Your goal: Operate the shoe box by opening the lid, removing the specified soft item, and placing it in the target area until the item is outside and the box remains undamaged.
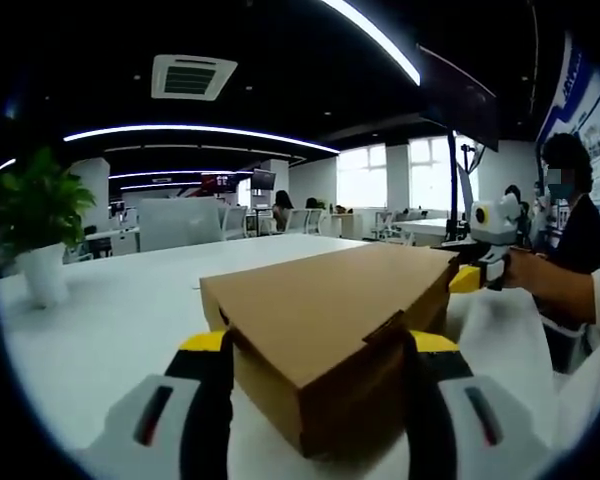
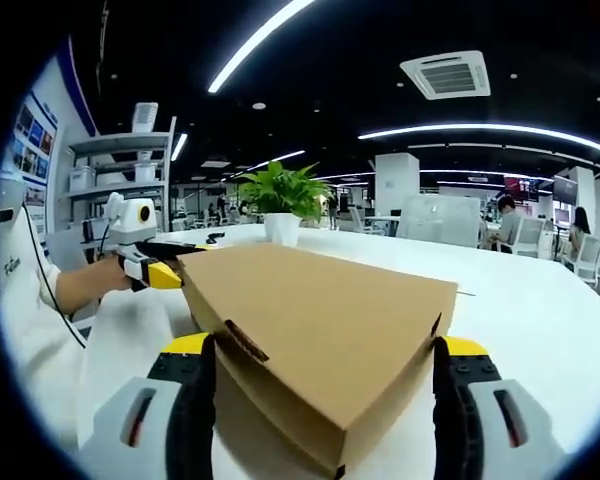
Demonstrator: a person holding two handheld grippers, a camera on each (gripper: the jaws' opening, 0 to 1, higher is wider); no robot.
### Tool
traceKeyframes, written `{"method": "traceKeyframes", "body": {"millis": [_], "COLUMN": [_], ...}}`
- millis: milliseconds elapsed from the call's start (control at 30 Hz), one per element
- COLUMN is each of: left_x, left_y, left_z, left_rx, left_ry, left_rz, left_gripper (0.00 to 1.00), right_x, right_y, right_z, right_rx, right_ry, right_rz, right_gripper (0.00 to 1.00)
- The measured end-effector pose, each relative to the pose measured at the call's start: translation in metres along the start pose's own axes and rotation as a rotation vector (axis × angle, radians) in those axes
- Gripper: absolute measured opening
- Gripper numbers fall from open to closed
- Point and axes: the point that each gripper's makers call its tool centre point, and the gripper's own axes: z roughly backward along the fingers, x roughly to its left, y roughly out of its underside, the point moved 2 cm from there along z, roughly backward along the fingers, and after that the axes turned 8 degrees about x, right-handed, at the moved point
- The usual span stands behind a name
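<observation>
On the white worktop (image 1: 110,320) sits the closed cardboard box (image 1: 330,330), lid down, one corner toward each camera. In the left gripper view, the left gripper (image 1: 320,375) straddles the near corner of the box; its black fingers (image 1: 208,400) stand spread on either side, close to the cardboard walls, and whether they press the box cannot be told. In the right gripper view, the right gripper (image 2: 320,385) straddles the opposite corner in the same way, fingers (image 2: 192,410) apart beside the walls, contact unclear. Each view also catches the other gripper at the far end of the box, held by a hand (image 2: 80,285). Beyond the box stands a potted plant (image 2: 280,205) in a white pot.
</observation>
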Motion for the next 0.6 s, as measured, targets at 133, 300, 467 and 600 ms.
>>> {"method": "traceKeyframes", "body": {"millis": [133, 300, 467, 600], "left_x": [-0.0030, -0.0036, -0.0048, -0.0049], "left_y": [0.0012, 0.0013, 0.0015, 0.0011], "left_z": [0.0028, 0.0039, 0.0048, 0.0057], "left_rx": [-0.006, -0.001, -0.010, 0.003], "left_ry": [-0.003, 0.000, 0.000, 0.010], "left_rz": [0.000, -0.002, -0.001, -0.006], "left_gripper": [0.70, 0.70, 0.70, 0.70], "right_x": [0.0008, 0.0044, 0.0047, 0.0062], "right_y": [0.0020, 0.0020, 0.0015, 0.0020], "right_z": [0.0021, 0.0048, 0.0052, 0.0067], "right_rx": [-0.018, -0.018, -0.020, -0.016], "right_ry": [-0.007, -0.003, -0.004, 0.002], "right_rz": [0.001, 0.000, -0.001, -0.002], "right_gripper": [0.93, 0.93, 0.93, 0.93]}}
